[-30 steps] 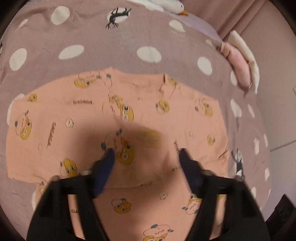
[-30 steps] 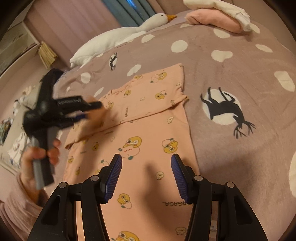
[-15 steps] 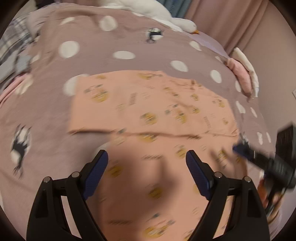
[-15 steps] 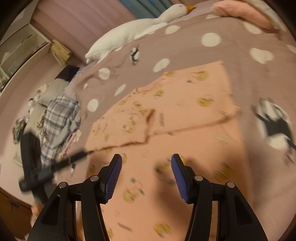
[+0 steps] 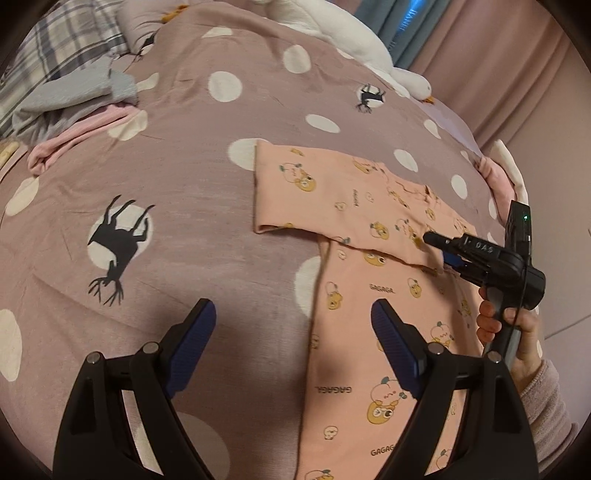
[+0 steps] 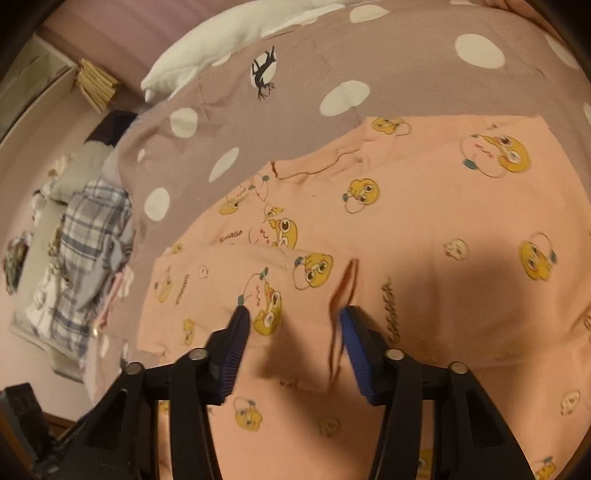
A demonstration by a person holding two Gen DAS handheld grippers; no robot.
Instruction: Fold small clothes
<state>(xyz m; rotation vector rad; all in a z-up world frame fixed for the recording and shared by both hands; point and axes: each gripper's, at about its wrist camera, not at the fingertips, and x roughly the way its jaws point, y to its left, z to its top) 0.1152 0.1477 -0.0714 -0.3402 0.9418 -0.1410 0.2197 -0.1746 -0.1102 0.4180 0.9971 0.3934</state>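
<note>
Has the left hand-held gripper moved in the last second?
Yes. The left hand-held gripper has swung left: a second ago its fingers straddled the peach pajama top; now it hangs open over the dotted bedspread at the top's left edge.

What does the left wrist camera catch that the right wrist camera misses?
Only the left wrist view shows the right hand holding the right tongs over the peach garment, plus a grey and pink clothes pile. Only the right wrist view shows a plaid cloth beside the bed and the folded sleeve up close. Both show the garment, the spotted bedspread and a white plush toy.
</note>
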